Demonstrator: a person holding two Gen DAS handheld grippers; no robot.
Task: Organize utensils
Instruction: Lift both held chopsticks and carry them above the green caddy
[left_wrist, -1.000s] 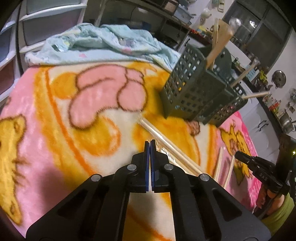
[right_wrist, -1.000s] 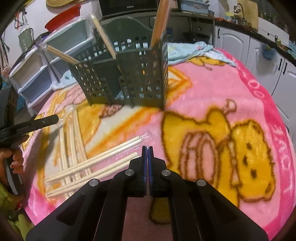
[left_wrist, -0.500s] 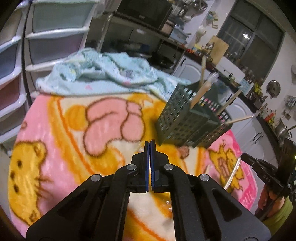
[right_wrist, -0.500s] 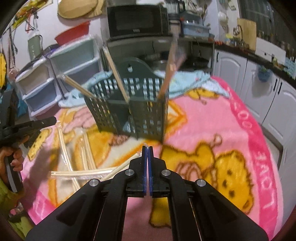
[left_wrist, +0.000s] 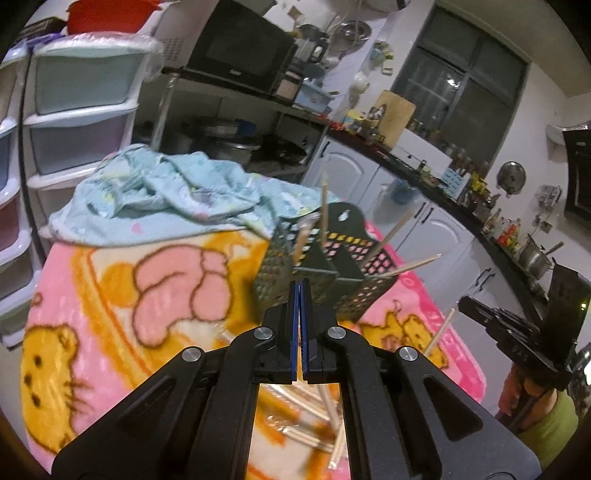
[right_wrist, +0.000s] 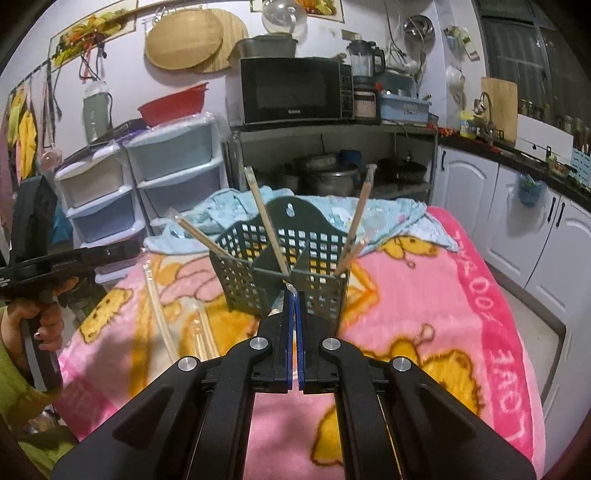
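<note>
A dark green perforated utensil basket (left_wrist: 325, 273) (right_wrist: 280, 258) stands on the pink cartoon blanket (left_wrist: 110, 295) (right_wrist: 424, 295), with several chopsticks (right_wrist: 264, 225) leaning in its compartments. My left gripper (left_wrist: 299, 291) is shut and raised in front of the basket; whether it grips anything cannot be told. My right gripper (right_wrist: 294, 299) is shut on a wrapped pair of chopsticks (right_wrist: 279, 306), its tip poking out at the basket's front wall. In the left wrist view the right gripper (left_wrist: 469, 308) holds that pair (left_wrist: 439, 330). Loose wrapped chopsticks (left_wrist: 314, 417) (right_wrist: 162, 317) lie on the blanket.
A crumpled light blue cloth (left_wrist: 166, 192) (right_wrist: 229, 206) lies at the blanket's far end. Plastic drawer units (right_wrist: 173, 170) and a shelf with a microwave (right_wrist: 291, 88) stand behind. White cabinets (right_wrist: 517, 206) line the right side. The left gripper's body (right_wrist: 55, 262) is at left.
Both grippers have risen and tilted up, away from the blanket. The right gripper lifted a wrapped chopstick pair from the pile and brought it toward the basket.
</note>
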